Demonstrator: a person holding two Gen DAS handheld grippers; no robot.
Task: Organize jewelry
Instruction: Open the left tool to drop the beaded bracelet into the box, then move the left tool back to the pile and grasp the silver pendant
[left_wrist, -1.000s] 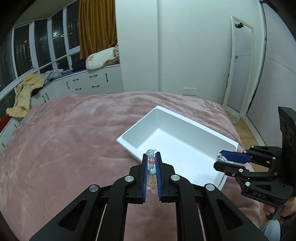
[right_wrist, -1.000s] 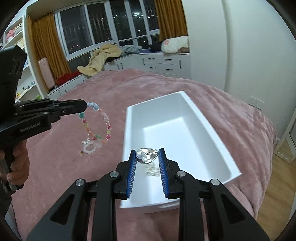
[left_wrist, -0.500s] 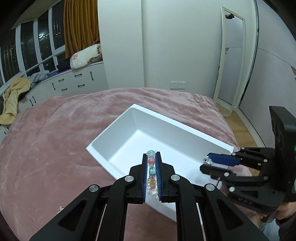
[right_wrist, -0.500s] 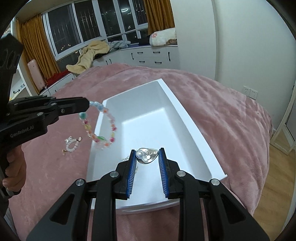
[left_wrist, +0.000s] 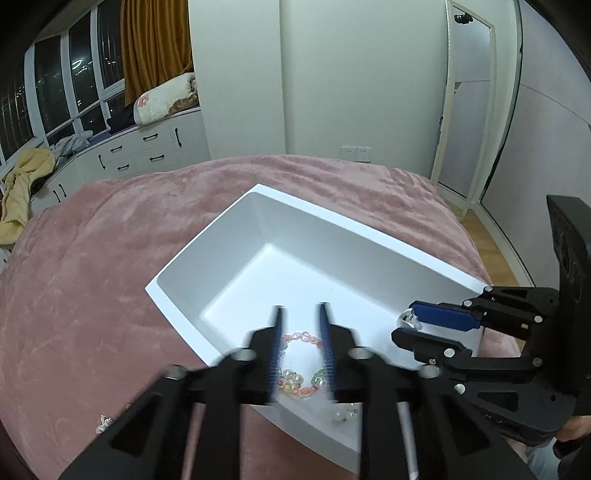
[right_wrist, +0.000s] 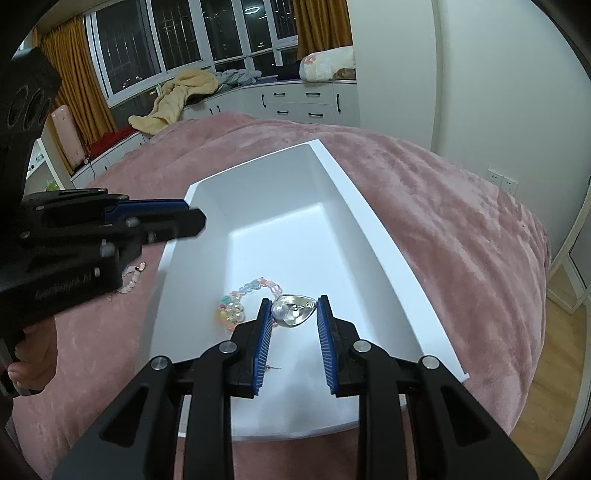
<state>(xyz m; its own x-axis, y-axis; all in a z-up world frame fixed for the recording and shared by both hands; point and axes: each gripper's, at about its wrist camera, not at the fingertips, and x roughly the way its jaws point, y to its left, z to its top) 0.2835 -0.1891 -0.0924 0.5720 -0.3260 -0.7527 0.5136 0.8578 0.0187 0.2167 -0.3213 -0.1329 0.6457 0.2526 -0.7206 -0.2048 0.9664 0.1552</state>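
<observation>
Left wrist view: one white tray (left_wrist: 207, 258) lies skewed on the pink bedspread (left_wrist: 92, 266), its near long edge under the camera. The left gripper (left_wrist: 300, 321) is blurred; its jaws have just been opening and stand apart with nothing between the pads. One beaded bracelet (left_wrist: 301, 382) lies loose on the tray floor below them, in the near part. A few small pale pieces (left_wrist: 345, 415), too small to count surely, lie by the near wall. The right gripper (left_wrist: 404, 328) reaches in over the tray's right end with a shiny silver piece at its tips. One small trinket (left_wrist: 103, 424) lies on the bedspread left of the tray. The far half of the tray floor is bare.

Right wrist view: the right gripper (right_wrist: 293, 310) has its jaws part open, having just been widening slightly, with one silver pendant (right_wrist: 293, 312) spanning the gap at the tips; whether the pads press on it I cannot tell. The beaded bracelet (right_wrist: 240, 301) lies on the floor of the white tray (right_wrist: 388, 258) just left of it. The left gripper (right_wrist: 195, 221) hangs over the tray's left rim. A hand (right_wrist: 33, 354) holds its grip. One pale bracelet (right_wrist: 131, 277) lies on the bedspread just outside that rim.
</observation>
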